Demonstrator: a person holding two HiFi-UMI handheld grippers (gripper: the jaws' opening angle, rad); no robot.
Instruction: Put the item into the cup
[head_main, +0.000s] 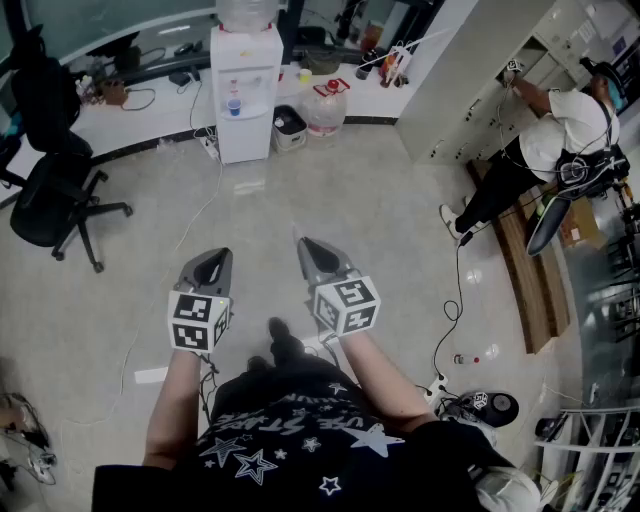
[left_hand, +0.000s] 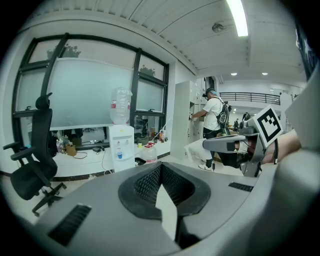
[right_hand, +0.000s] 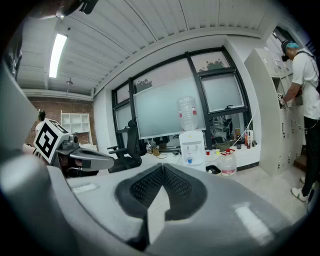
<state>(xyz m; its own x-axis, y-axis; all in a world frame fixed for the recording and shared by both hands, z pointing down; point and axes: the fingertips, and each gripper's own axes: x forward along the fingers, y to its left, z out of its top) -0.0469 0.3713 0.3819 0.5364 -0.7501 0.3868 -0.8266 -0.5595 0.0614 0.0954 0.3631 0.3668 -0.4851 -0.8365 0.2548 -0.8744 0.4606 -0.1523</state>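
Neither an item nor a cup shows in any view. I hold both grippers out in front of me, above the office floor. The left gripper (head_main: 219, 254) is shut with nothing in it; in its own view the jaws meet at the tips (left_hand: 160, 166). The right gripper (head_main: 307, 246) is also shut and empty, its jaws closed tip to tip (right_hand: 162, 167). Each gripper sees the other beside it: the right gripper (left_hand: 235, 146) in the left gripper view, the left gripper (right_hand: 82, 159) in the right gripper view.
A white water dispenser (head_main: 245, 90) stands ahead by a long white desk (head_main: 120, 115). A large water bottle (head_main: 325, 108) sits on the floor beside it. A black office chair (head_main: 55, 190) is at left. A person (head_main: 545, 150) works at cabinets at right. Cables trail across the floor (head_main: 400, 230).
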